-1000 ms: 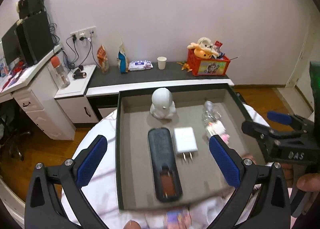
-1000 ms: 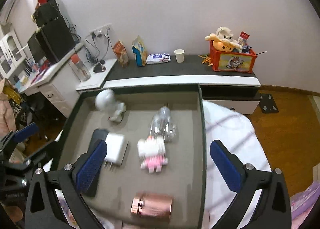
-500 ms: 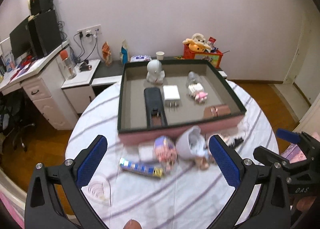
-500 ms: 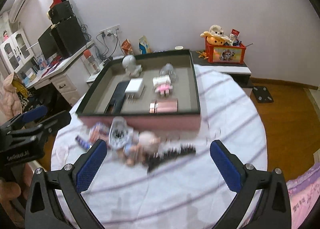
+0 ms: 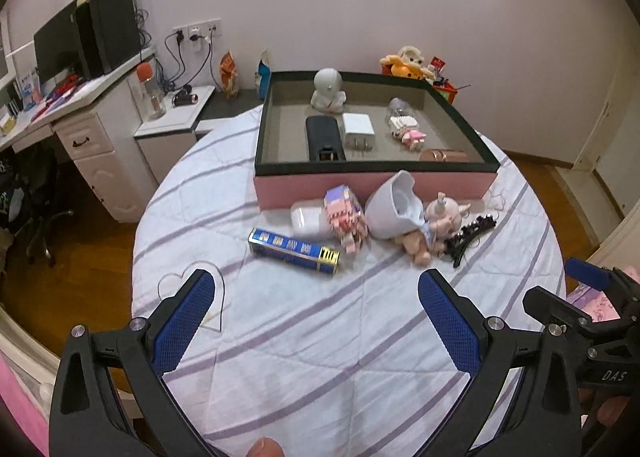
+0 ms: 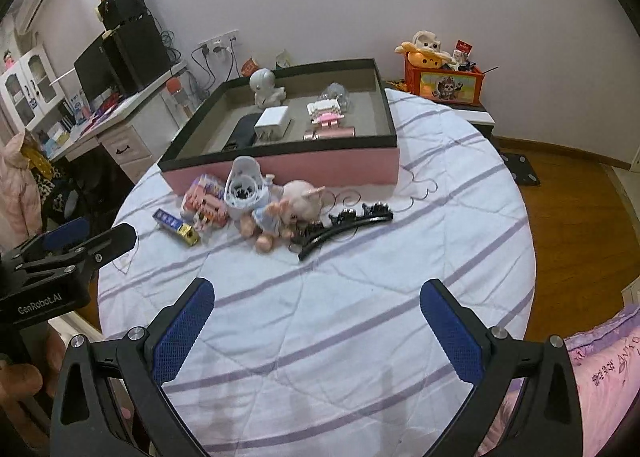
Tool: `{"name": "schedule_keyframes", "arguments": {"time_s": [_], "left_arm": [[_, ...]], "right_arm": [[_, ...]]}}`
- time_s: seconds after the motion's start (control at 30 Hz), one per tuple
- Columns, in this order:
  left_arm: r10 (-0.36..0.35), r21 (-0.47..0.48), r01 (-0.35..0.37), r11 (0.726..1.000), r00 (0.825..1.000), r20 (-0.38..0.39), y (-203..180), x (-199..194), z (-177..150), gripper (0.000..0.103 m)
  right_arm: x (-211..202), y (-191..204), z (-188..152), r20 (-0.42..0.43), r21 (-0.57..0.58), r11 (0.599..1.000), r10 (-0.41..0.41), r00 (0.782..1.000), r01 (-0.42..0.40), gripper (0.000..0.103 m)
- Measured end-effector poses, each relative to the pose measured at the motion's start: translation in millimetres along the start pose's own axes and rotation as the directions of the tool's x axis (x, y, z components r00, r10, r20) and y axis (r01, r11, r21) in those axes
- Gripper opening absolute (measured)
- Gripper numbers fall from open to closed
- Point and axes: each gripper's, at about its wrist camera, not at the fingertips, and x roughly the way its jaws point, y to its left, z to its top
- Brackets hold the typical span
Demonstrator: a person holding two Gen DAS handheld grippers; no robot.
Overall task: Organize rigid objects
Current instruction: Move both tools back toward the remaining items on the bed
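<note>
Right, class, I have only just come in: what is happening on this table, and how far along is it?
A person holds a two-finger tool in each hand, sorting small objects into the pink tray. The left tool and right tool are both open and empty, hovering over the striped cloth. The tray already holds a white figurine, a black remote and a white charger. In front of it wait a blue tin, a white cup, a doll and a black hair clip.

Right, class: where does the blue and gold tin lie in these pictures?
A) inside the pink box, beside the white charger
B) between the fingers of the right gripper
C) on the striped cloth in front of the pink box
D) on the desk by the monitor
C: the blue and gold tin lies on its side on the striped cloth, in front of the pink box, with both grippers open and empty.
</note>
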Motion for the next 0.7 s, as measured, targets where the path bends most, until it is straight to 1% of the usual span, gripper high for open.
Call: {"name": "schedule_keyframes", "arguments": {"time_s": [0.37,0.7], "left_arm": [[0.009,-0.021,-0.009,1.0,1.0,-0.014,4,1,-13,0.103],[0.0,-0.025,0.0,1.0,1.0,0.012,4,-14,-20,0.103]], "right_arm": [[-1,6,-4,0.0,-0.019,1.0,-0.008,1.0,0.008,0.103],[-11,8,-3,0.02,-0.026,0.999,-0.019,1.0,0.02,0.103]]}}
